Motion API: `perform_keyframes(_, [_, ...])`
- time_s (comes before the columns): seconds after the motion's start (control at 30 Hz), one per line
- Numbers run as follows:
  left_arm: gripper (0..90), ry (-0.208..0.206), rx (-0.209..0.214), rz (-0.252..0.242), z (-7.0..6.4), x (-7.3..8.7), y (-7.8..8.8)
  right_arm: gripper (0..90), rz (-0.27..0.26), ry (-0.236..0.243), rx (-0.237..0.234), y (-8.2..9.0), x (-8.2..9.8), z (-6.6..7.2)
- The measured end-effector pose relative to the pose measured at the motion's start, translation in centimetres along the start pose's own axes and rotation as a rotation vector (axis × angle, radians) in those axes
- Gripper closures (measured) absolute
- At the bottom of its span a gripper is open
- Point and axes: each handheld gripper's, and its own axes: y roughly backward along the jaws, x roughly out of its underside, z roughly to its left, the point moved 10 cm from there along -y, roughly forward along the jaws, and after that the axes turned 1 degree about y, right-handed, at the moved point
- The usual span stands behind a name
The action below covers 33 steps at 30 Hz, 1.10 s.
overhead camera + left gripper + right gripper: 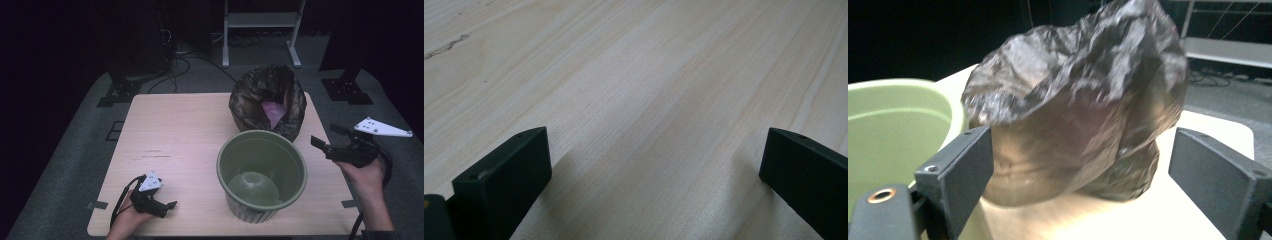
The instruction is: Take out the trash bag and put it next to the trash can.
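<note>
Resting low on the near left of the desk [170, 125], the left claw [167, 207] has its jaws set wide apart with nothing between them; the left gripper view shows bare wood grain between the two black pads. It plays no part in the work at present.

Centre-right stands the green bin [262, 172], upright, open-mouthed, with no liner in it; its pale inner floor is exposed. Just behind it, touching or nearly so, sits the crumpled dark bag [267, 100], standing on the desk with its mouth open and a purple scrap [273, 111] visible inside.

At the right edge, the right claw [325, 140] is held above the desk, pointed toward the bag, jaws parted and holding nothing. The right gripper view frames the bag [1078, 100] between the pads but apart from them, with the bin rim [903, 95] to one side.

Assessment: the bag is out of the bin and not yet gripped. The grasp appears to be the step in hand; whatever handling of the bag follows remains outstanding.
</note>
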Motion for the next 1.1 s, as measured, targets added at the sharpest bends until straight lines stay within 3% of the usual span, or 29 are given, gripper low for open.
perform_keyframes(0.17, [0.0,-0.001,0.002,0.002,0.0,0.0,0.0,9.6,0.035,0.004,-0.007,0.0,2.1,0.5])
perform_keyframes(0.43, [0.0,-0.001,0.002,0.002,0.0,0.0,0.0,9.6,0.088,-0.029,-0.020,0.0,5.8,0.8])
perform_keyframes(0.67, [0.0,0.001,0.003,-0.001,-0.1,0.0,0.0,9.6,0.163,-0.035,-0.012,-0.3,9.0,0.9])
perform_keyframes(1.1, [0.0,-0.002,0.005,-0.001,-0.2,0.0,0.0,9.6,0.319,0.011,0.019,-2.2,13.9,1.1])
